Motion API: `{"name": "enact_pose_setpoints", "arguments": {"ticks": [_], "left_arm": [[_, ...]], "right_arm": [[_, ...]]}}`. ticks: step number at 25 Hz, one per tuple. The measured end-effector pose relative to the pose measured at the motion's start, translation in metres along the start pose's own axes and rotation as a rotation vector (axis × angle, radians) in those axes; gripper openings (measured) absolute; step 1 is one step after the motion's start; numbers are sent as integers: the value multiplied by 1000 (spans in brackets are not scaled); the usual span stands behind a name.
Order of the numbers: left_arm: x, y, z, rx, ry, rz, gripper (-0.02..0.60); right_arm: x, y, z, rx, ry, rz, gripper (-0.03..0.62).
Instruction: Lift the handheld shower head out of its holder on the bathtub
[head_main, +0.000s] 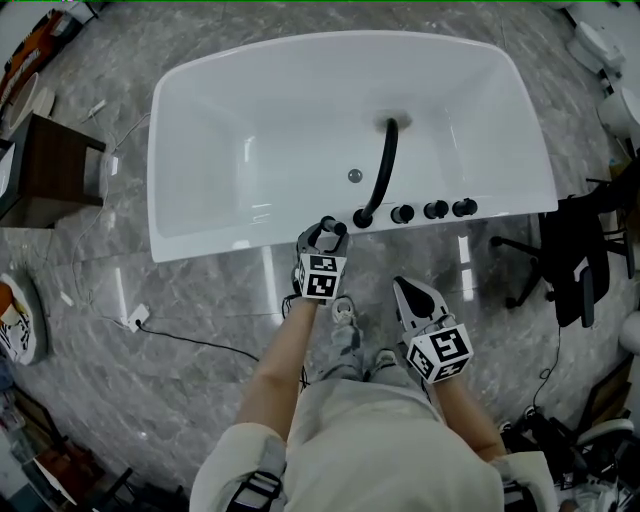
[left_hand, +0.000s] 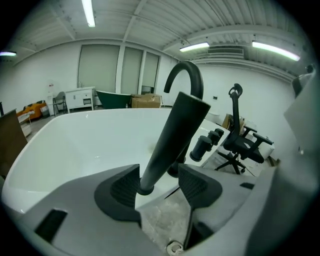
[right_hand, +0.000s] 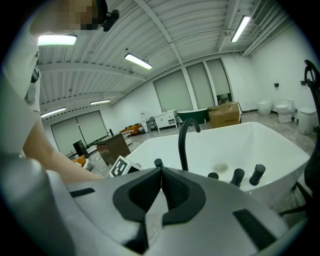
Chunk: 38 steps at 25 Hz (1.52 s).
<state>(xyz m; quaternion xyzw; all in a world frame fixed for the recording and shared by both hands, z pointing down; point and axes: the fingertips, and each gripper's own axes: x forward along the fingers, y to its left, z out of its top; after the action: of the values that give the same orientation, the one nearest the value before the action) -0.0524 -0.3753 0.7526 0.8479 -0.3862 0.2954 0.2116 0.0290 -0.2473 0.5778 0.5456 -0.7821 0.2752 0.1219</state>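
Head view: my left hand-held gripper (head_main: 328, 232) sat at the bathtub (head_main: 200, 120) rim, positioned for the grab. My right hand-held gripper (head_main: 402, 288) hovered apart, unneeded.

Left gripper view: jaws released and wide. The shower head (left_hand: 171, 132) stood in its holder between them, ungripped. Overhead, the gripper hid it.

Right gripper view: jaws clenched, empty.
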Motion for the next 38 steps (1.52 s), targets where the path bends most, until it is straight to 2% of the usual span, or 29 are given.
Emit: {"name": "enact_pose_setpoints", "arguments": {"ticks": [3,5,10,22,29,38], "left_arm": [[10,3,-4,19,21,16,238],[18,3,-7,26,30,25,191],[23,10,-5,61,29,51,152],[13,10,-2,65,30,87,141],[-3,3,12,58,-4,108,141],[-49,-10,30,24,-92,159,141]], "right_arm": [[0,-4,-4,10,13,-2,20],[0,-8,-5,13,15,-6,20],[5,-7,-7,18,15,0,20],[0,-5,-2,1,9,33,20],[-12,-2,4,-15,-9,59,20],[-39,12,14,-56,-56,104,20]]}}
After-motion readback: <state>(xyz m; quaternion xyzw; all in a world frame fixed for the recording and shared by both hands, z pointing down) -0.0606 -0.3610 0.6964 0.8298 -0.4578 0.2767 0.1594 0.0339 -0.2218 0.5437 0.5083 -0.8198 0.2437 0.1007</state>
